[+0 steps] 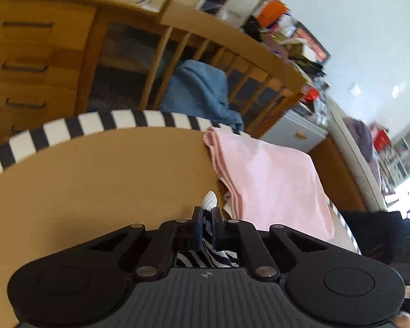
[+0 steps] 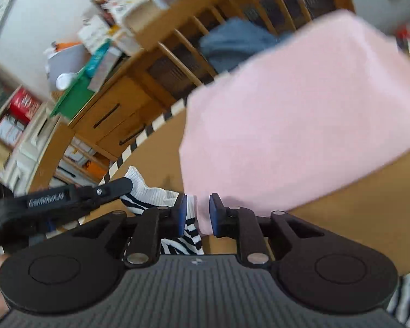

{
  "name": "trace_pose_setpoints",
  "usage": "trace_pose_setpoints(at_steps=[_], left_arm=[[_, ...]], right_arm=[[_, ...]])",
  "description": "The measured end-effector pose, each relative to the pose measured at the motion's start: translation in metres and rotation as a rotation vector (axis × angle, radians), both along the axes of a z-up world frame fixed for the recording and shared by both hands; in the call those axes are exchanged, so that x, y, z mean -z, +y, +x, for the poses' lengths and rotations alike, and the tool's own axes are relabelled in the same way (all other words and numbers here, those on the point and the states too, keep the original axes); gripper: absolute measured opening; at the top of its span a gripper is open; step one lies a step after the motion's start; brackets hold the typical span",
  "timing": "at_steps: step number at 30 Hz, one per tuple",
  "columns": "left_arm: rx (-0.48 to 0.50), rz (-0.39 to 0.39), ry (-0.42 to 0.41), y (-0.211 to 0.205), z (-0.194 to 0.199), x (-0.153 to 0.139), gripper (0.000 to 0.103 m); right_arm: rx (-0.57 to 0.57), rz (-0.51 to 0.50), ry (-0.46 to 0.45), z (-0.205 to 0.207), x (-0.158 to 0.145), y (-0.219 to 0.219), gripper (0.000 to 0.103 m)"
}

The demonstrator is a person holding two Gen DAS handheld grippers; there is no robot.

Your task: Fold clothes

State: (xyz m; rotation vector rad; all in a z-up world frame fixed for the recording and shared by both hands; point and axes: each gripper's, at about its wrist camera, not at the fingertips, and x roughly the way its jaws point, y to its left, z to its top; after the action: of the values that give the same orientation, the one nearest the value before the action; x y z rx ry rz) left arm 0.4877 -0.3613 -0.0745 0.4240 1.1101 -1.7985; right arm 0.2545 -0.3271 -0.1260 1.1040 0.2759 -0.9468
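- The left gripper (image 1: 207, 220) has its jaws clenched on the striped garment (image 1: 209, 257), which hangs above the wooden table (image 1: 95, 180).
- The right gripper (image 2: 196, 213) has its jaws a little apart around the same striped cloth; whether they pinch it I cannot tell.
- The pink folded cloth (image 2: 287, 125) lies just beside.
- I judge the garment is in the middle of handling; the next move calls for a firm hold with both grippers.

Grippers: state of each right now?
Left gripper: shut on the striped sock.
Right gripper: jaws partly open around the same sock; grip cannot be told.
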Motion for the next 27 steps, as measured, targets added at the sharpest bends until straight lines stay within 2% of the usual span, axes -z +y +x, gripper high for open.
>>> trace_pose_setpoints(at_steps=[3, 4, 5, 8, 9, 10, 12, 16, 20, 23, 25, 27], left_arm=[[-0.002, 0.014, -0.015, -0.001, -0.003, 0.005, 0.007], [-0.004, 0.018, -0.012, -0.002, -0.003, 0.008, 0.007], [-0.007, 0.022, -0.010, -0.002, -0.003, 0.009, 0.007], [-0.013, 0.031, -0.015, -0.002, -0.004, 0.011, 0.007], [-0.016, 0.034, -0.017, -0.002, -0.004, 0.012, 0.007], [-0.019, 0.028, -0.012, 0.000, -0.002, 0.009, 0.007], [-0.025, 0.012, 0.000, 0.005, 0.002, 0.003, 0.007], [-0.025, -0.045, 0.046, 0.026, 0.015, -0.019, 0.007], [-0.029, -0.086, 0.118, 0.078, 0.036, -0.035, 0.008], [-0.064, -0.084, 0.114, 0.138, 0.039, -0.024, 0.008], [-0.089, -0.083, 0.109, 0.178, 0.041, -0.016, 0.008], [-0.133, -0.064, 0.106, 0.216, 0.042, 0.000, 0.008]], right_arm=[[0.003, 0.018, 0.016, 0.002, 0.005, -0.003, 0.035], [0.005, 0.024, 0.022, 0.002, 0.007, -0.004, 0.036], [-0.016, 0.018, 0.031, 0.007, 0.007, -0.004, 0.035], [-0.084, -0.005, 0.150, 0.028, 0.006, -0.005, 0.022], [-0.083, -0.010, 0.152, 0.027, 0.004, -0.004, 0.007], [-0.081, -0.016, 0.152, 0.027, 0.002, -0.003, 0.004], [-0.073, -0.038, 0.122, 0.022, -0.006, 0.002, 0.004], [-0.132, -0.165, 0.117, 0.008, -0.037, 0.030, 0.004], [-0.228, -0.252, 0.110, -0.005, -0.065, 0.075, 0.004], [-0.347, -0.319, 0.190, -0.004, -0.068, 0.123, 0.005], [-0.434, -0.338, 0.246, 0.001, -0.058, 0.156, 0.005], [-0.479, -0.288, 0.251, 0.004, -0.042, 0.177, 0.005]])
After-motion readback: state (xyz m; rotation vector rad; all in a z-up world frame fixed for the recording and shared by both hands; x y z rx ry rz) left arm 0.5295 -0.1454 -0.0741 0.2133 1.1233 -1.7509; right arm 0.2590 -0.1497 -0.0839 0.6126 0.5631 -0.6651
